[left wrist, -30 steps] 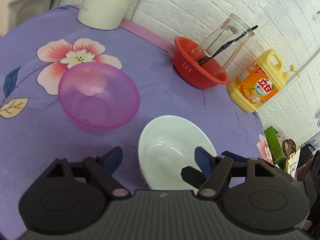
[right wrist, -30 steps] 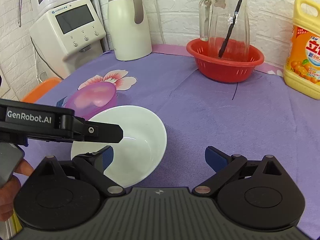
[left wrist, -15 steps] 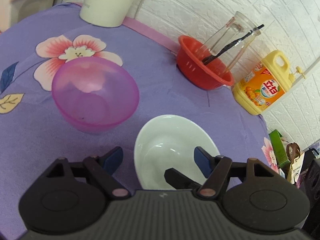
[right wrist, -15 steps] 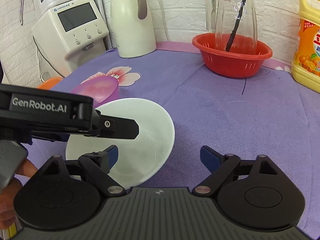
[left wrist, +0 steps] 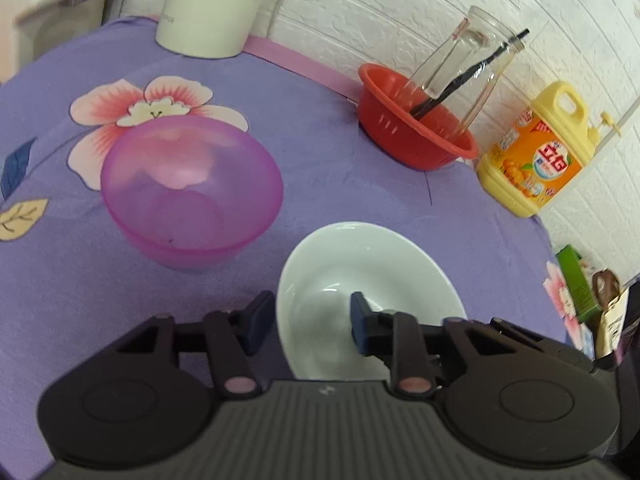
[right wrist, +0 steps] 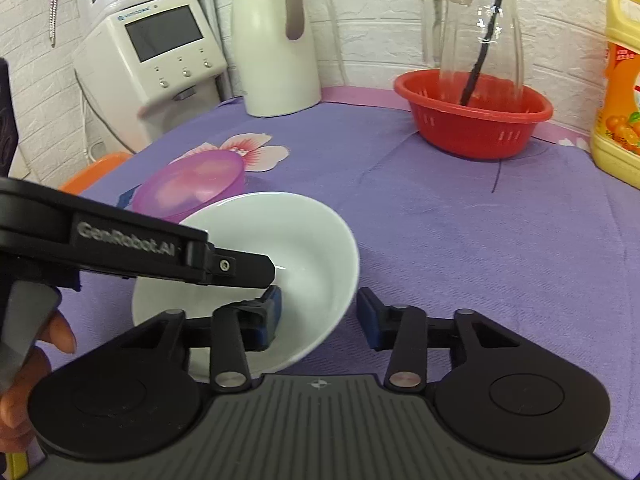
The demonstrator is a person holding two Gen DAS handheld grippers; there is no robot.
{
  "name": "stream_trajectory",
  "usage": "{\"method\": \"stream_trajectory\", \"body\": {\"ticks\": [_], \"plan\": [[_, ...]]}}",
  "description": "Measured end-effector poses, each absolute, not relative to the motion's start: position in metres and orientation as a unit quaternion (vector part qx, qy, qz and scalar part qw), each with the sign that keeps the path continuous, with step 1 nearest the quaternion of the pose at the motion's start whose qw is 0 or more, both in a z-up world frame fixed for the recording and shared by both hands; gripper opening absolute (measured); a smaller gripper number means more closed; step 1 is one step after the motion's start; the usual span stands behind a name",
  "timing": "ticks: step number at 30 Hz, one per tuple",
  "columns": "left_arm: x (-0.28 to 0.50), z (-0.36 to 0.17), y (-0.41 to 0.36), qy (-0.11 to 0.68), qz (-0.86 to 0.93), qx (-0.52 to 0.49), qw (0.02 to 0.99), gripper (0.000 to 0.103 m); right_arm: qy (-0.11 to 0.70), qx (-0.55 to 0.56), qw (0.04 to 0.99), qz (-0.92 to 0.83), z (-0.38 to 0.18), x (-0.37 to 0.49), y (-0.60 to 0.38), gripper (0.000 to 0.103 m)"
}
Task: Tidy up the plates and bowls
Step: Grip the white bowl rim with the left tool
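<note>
White bowl (left wrist: 372, 280) at 6 o'clock on purple cloth (right wrist: 460, 220); left gripper (left wrist: 306, 320) and right gripper (right wrist: 318, 318) jaws closing, each straddling its rim; pink bowl (left wrist: 192, 188) at 10 o'clock.

White bowl (left wrist: 360, 264) upright, seemingly tilted, just beside translucent pink bowl (left wrist: 192, 188), upright, purple tablecloth (left wrist: 340, 168)

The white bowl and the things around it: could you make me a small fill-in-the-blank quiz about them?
1. Both grippers, the left gripper and the right gripper, straddle the rim of the ____ bowl as their jaws close.
2. The see-through bowl beside it is ____ in colour.
3. The glass jug stands inside a red ____.
4. The detergent bottle is mostly ____.

Missing words: white; purple; basket; yellow
</note>
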State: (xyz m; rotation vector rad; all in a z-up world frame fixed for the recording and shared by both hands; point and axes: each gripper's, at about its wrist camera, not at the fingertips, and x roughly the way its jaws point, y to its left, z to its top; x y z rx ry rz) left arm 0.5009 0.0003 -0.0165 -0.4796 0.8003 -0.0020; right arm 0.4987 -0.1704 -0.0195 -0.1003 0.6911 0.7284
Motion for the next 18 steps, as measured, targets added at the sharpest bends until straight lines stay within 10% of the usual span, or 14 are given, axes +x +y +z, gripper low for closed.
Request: {"method": "stream_trajectory", "body": {"ticks": [18], "plan": [[0.489, -0.014, -0.012, 0.410, -0.043, -0.226, 0.883, 0.010, 0.348, -0.059, 0.876, 0.330, -0.011, 0.479, -0.177, 0.060]]}}
